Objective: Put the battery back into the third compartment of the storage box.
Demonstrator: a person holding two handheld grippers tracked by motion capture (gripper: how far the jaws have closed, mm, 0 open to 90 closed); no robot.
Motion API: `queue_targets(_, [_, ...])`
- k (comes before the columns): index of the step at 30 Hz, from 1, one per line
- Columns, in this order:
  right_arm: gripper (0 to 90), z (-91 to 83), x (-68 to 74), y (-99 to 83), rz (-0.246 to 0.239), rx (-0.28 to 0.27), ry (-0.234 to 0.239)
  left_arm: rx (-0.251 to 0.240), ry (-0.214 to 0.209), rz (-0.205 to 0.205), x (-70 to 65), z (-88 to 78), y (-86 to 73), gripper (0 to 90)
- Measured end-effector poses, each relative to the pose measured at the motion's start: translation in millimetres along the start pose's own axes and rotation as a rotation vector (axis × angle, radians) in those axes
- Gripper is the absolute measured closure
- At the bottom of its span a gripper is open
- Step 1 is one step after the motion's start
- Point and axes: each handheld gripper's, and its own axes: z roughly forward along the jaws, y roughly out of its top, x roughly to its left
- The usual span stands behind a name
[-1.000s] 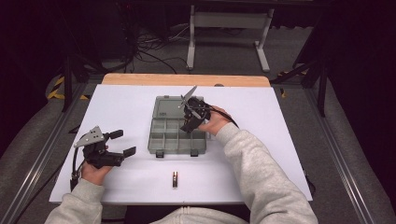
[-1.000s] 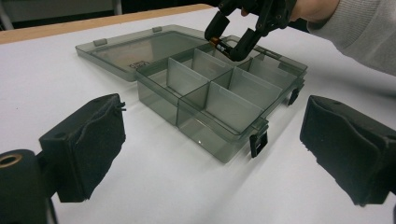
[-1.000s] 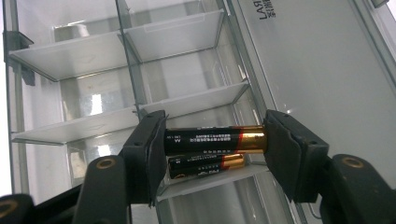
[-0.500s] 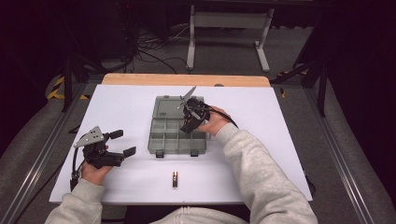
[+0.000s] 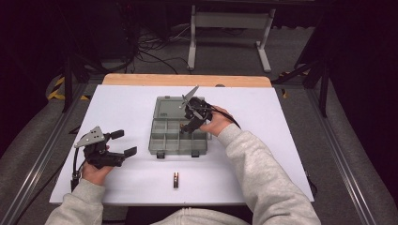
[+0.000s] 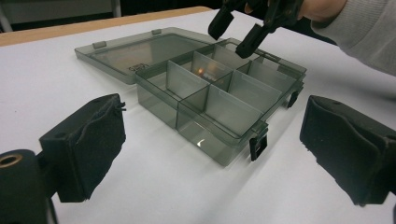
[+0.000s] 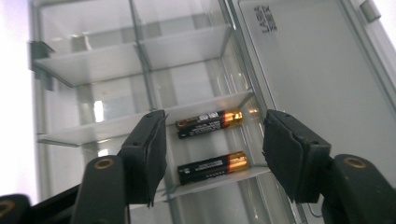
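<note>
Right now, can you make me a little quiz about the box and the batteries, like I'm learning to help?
1. True or false: the lid of the box lies open.
2. How many batteries lie in the compartment under the right gripper? A) one B) two C) four
3. Where is the loose battery?

Key
1. True: the lid lies flat behind the box.
2. B: two batteries lie side by side between the open jaws, untouched.
3. On the table, in front of the box, between the person's arms. The left gripper rests open to its left.
</note>
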Motion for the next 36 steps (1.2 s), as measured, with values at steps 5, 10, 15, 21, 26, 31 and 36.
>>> queue_targets(5, [31.5,-15.4,10.9,4.1,-0.014,-0.039,0.006,0.002,-0.001,0.003,0.3,-0.7,0.1,7.2])
queue_targets(10, [26.6,-26.6,25.7,7.5,-0.02,-0.061,0.023,0.004,-0.001,0.006,-0.5,-1.0,0.0,7.2])
queue_targets(15, [20.9,-36.0,42.5,8.4,-0.038,-0.076,0.035,0.004,0.001,0.004,-0.8,-1.5,-0.4,7.1])
queue_targets(21, [18.7,-41.6,62.8,9.9,-0.058,-0.082,0.053,-0.001,0.006,0.002,-1.6,-1.2,-0.5,7.1])
queue_targets(26, [18.7,-44.7,76.4,8.7,-0.07,-0.092,0.06,0.003,0.005,0.007,-0.9,-1.3,-0.5,7.1])
queue_targets(31, [18.7,-44.0,85.9,8.9,-0.086,-0.089,0.073,0.005,0.005,0.005,-1.4,-0.1,-0.5,7.1])
queue_targets(36, [18.7,-40.0,93.0,9.6,-0.097,-0.085,0.085,0.003,0.007,0.004,-1.2,-0.8,-0.6,7.1])
